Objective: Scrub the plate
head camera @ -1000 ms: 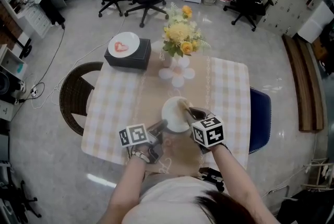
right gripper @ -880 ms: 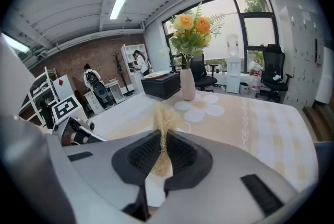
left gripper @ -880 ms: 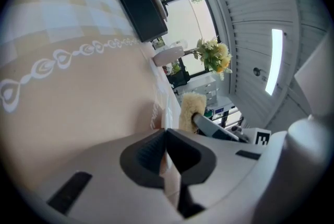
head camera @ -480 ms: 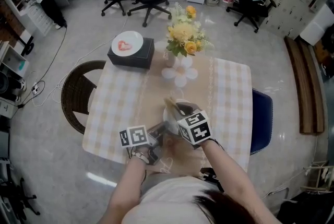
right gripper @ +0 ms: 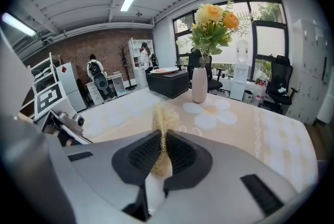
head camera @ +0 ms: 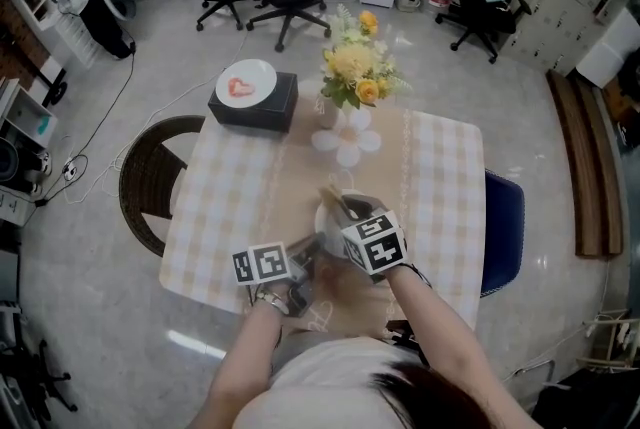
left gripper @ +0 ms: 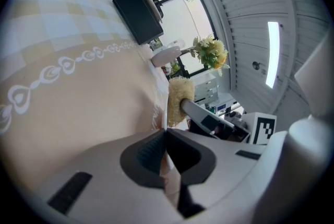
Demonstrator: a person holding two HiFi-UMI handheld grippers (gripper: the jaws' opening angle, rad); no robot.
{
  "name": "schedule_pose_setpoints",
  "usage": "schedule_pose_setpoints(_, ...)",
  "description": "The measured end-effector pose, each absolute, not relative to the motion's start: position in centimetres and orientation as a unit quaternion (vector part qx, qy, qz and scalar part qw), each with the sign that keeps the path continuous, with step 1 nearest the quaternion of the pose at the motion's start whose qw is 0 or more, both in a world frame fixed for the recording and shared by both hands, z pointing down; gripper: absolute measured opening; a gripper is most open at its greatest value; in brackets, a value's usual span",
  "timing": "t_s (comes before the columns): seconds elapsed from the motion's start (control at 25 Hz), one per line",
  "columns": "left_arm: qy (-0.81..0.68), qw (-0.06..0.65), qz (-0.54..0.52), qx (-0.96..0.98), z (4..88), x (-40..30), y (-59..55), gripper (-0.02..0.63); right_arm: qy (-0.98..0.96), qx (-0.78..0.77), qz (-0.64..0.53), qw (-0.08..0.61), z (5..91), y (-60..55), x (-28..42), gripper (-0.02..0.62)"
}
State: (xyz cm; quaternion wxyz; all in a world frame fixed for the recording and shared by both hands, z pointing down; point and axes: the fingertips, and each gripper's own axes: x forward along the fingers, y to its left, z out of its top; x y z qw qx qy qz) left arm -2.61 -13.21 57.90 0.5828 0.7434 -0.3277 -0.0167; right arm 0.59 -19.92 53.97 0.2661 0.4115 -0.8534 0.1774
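In the head view the white plate (head camera: pixel 323 216) lies on the beige runner near the table's front edge, largely covered by my right gripper (head camera: pixel 347 213). That gripper is shut on a yellowish scrub sponge (head camera: pixel 331 196), which rests over the plate. The right gripper view has the sponge (right gripper: pixel 163 118) pinched upright between the jaws of the right gripper (right gripper: pixel 162 139). My left gripper (head camera: pixel 306 249) sits at the plate's left rim. In the left gripper view the left gripper (left gripper: pixel 166 133) is shut on the thin plate edge (left gripper: pixel 158 113), with the sponge (left gripper: pixel 180 95) just beyond.
A vase of yellow flowers (head camera: pixel 352 77) stands on a flower-shaped mat (head camera: pixel 343 143) behind the plate. A black box (head camera: pixel 252 100) carrying a small plate sits at the table's far left. A wicker chair (head camera: pixel 148 185) is on the left, a blue chair (head camera: pixel 501 229) on the right.
My right gripper has carried the sponge left and farther onto the plate, covering more of it. The left gripper has stayed at the plate's rim.
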Motion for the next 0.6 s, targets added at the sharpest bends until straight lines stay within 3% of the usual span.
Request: schedule_pose_setpoints(0.6,-0.331,0.581,-0.016,0.744,58.0,-2.6,-13.3,0.017,-0.818,0.468,0.189,0.276,55.1,-22.0,5.4,0.037)
